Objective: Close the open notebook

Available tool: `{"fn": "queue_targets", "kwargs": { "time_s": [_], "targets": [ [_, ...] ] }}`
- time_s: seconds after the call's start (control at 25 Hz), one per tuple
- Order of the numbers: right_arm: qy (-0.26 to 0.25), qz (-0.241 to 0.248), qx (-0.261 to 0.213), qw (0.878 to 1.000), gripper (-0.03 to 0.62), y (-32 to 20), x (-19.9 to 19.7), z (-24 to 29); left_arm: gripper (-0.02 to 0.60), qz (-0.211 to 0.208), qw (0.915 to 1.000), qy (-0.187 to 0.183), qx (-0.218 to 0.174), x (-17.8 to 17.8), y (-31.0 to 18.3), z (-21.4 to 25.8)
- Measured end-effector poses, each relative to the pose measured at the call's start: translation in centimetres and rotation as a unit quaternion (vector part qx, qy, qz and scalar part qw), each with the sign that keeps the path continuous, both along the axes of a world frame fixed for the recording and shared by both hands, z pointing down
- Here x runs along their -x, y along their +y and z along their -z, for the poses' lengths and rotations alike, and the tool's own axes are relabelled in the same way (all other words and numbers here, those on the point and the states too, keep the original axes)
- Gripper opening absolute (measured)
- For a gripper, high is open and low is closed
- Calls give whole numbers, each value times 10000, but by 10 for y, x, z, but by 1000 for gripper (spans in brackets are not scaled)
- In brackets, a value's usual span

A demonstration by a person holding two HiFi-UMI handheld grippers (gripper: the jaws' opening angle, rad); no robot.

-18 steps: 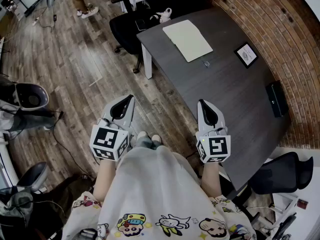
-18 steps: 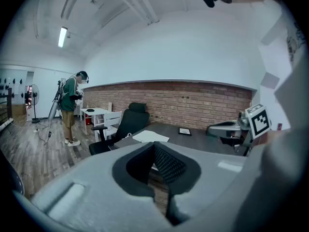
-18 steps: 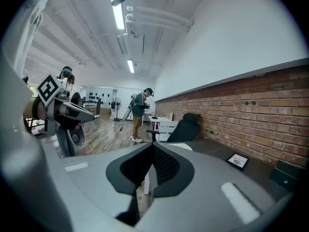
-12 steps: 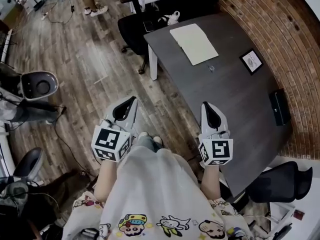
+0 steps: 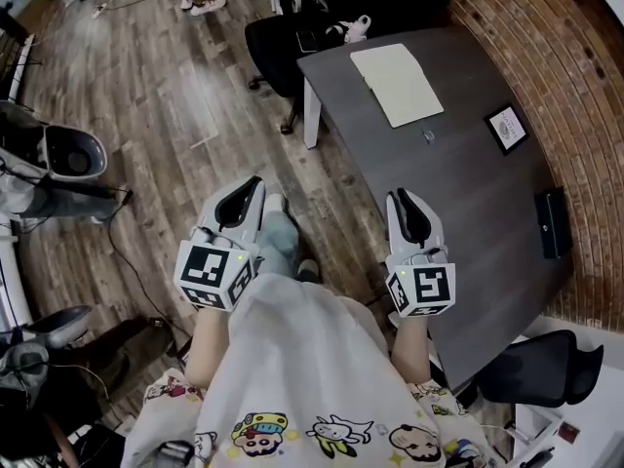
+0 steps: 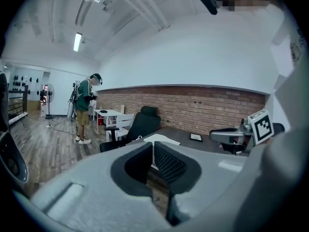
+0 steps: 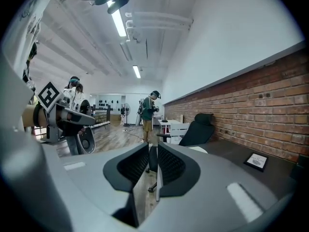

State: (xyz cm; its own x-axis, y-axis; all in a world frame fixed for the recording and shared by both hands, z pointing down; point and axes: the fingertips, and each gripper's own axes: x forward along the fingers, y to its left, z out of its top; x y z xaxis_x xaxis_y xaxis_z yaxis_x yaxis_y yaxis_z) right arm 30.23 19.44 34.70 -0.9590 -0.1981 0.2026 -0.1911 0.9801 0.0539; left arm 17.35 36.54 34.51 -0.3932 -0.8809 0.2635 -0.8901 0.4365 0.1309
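The open notebook [image 5: 397, 84], with pale blank pages, lies flat at the far end of the dark desk [image 5: 468, 193]. It also shows as a white sheet in the left gripper view [image 6: 161, 139] and as a pale edge in the right gripper view [image 7: 198, 150]. Both grippers are held in front of the person's body, well short of the notebook. My left gripper [image 5: 255, 183] hangs over the wooden floor, shut and empty. My right gripper [image 5: 398, 197] hovers by the desk's near edge, its jaws a narrow slit apart with nothing between them.
A black office chair [image 5: 283, 42] stands at the desk's far left corner, another chair [image 5: 531, 369] at its near right. On the desk are a small framed card [image 5: 507, 128], a black box [image 5: 552, 222] and a tiny object [image 5: 428, 136]. A person [image 6: 86, 108] stands further back.
The desk and notebook have drifted to the right in the head view as the person steps forward, one leg now out in front. Both grippers keep their places before the body.
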Motion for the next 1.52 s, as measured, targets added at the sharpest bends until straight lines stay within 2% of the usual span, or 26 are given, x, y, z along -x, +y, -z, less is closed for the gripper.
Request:
{"fn": "queue_targets", "kwargs": {
  "time_s": [0.24, 0.64, 0.84, 1.04, 1.28, 1.52],
  "targets": [
    [37, 26, 103, 9999, 74, -8, 53, -8, 25, -19, 10000, 78, -35, 53, -11, -10],
    [-74, -147, 172, 9997, 107, -46, 191, 6, 74, -244, 9996, 113, -11, 193, -48, -3],
    [-2, -242, 218, 9995, 118, -46, 238, 0, 86, -282, 9995, 161, 10, 246, -45, -7],
    [60, -479, 297, 9984, 130, -49, 262, -9, 92, -387, 9990, 224, 38, 281, -44, -14],
    [261, -722, 515, 9957, 150, -51, 271, -26, 101, -479, 9978, 418, 169, 303, -40, -30],
    [369, -1087, 695, 9910, 158, -82, 272, -44, 114, -701, 9957, 532, 271, 323, -78, -45]
  ]
}}
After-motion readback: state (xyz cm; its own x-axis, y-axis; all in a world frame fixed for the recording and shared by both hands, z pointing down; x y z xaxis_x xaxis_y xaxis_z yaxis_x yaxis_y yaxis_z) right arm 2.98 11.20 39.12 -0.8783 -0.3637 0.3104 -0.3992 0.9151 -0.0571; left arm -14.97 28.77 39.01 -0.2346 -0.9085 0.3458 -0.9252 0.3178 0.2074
